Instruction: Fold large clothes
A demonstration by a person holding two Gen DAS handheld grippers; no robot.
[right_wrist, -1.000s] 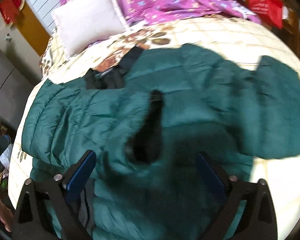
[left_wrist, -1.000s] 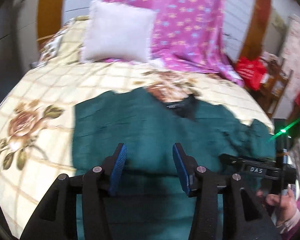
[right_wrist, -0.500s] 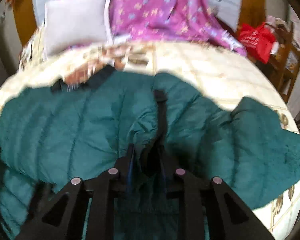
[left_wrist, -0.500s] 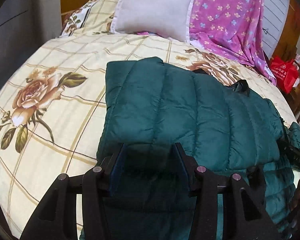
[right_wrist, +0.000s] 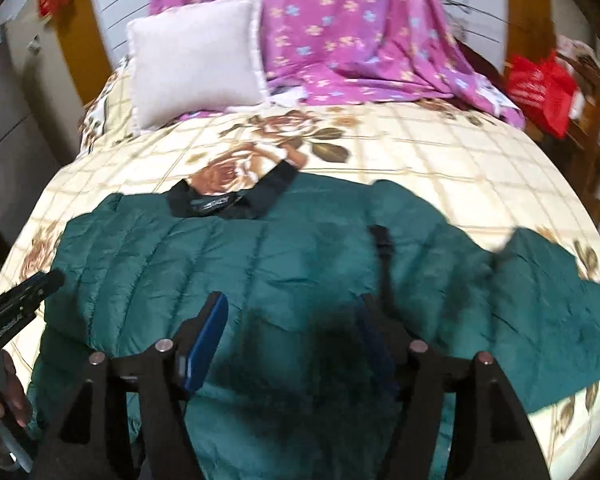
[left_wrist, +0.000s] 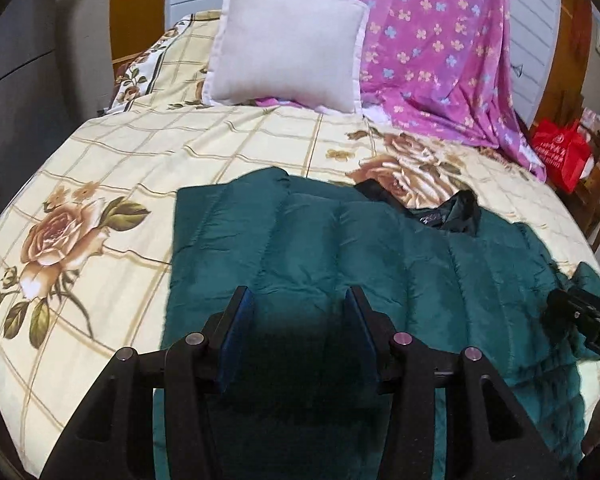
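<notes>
A dark green quilted jacket (left_wrist: 380,256) lies across the rose-patterned bedspread (left_wrist: 100,152), its black collar (left_wrist: 444,216) toward the pillow. My left gripper (left_wrist: 298,294) is over the jacket's near left part. Dark fabric fills the gap between its half-apart jaws, and it looks shut on that fold. In the right wrist view the jacket (right_wrist: 300,256) spreads wide, one sleeve (right_wrist: 540,300) lying out to the right. My right gripper (right_wrist: 292,300) hovers above the jacket's middle with its jaws opening, and the pads touch no fabric. A black strip (right_wrist: 382,264) runs beside its right finger.
A white pillow (left_wrist: 288,40) and a purple flowered sheet (left_wrist: 440,40) lie at the head of the bed. A red bag (left_wrist: 560,152) and wooden shelves stand off the right side. A grey cabinet (right_wrist: 4,140) is at the left. A hand (right_wrist: 4,392) shows at the left edge.
My right gripper closed on a fold beside the black strip, then let go and rose with its jaws apart. The left gripper shifted along the jacket at the same jaw width.
</notes>
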